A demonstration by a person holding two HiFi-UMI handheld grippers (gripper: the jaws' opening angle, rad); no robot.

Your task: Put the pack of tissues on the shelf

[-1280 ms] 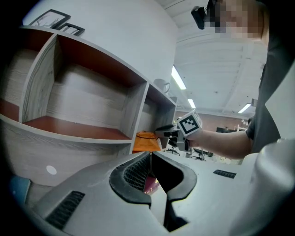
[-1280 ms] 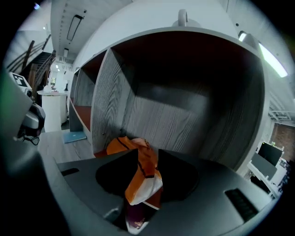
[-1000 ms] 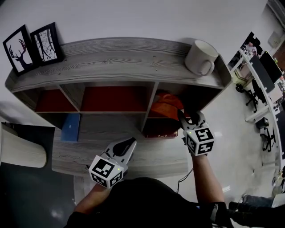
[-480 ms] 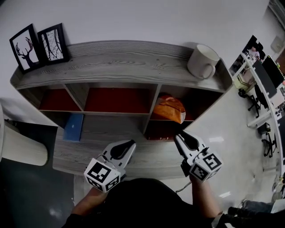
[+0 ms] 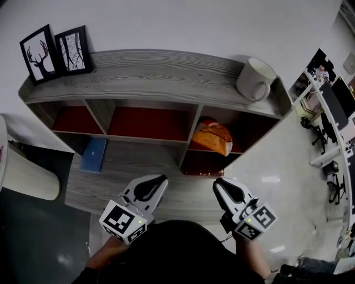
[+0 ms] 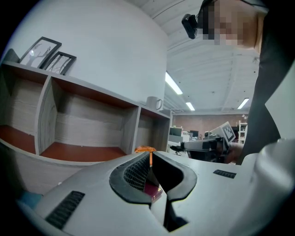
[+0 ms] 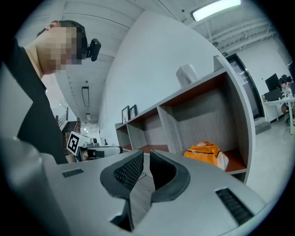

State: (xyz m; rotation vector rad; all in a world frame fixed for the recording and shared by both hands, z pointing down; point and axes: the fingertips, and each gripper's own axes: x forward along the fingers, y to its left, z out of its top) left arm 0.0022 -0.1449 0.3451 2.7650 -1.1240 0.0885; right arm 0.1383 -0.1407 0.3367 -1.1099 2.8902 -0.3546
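1 tissue pack [image 5: 211, 137] in shelf [image 5: 155, 69] right compartment, long axis widthwise.

Even, cool light came from long white ceiling strip lights [image 7: 215, 9], which burned out to glare in the right gripper view and left a pale sheen on the glossy light floor [image 5: 270, 179]. The open compartments of the grey wood-grain shelf unit [image 5: 155, 69] lay in soft shadow. Both gripper views bulged strongly and went black at the corners, and the head view also bent straight edges.
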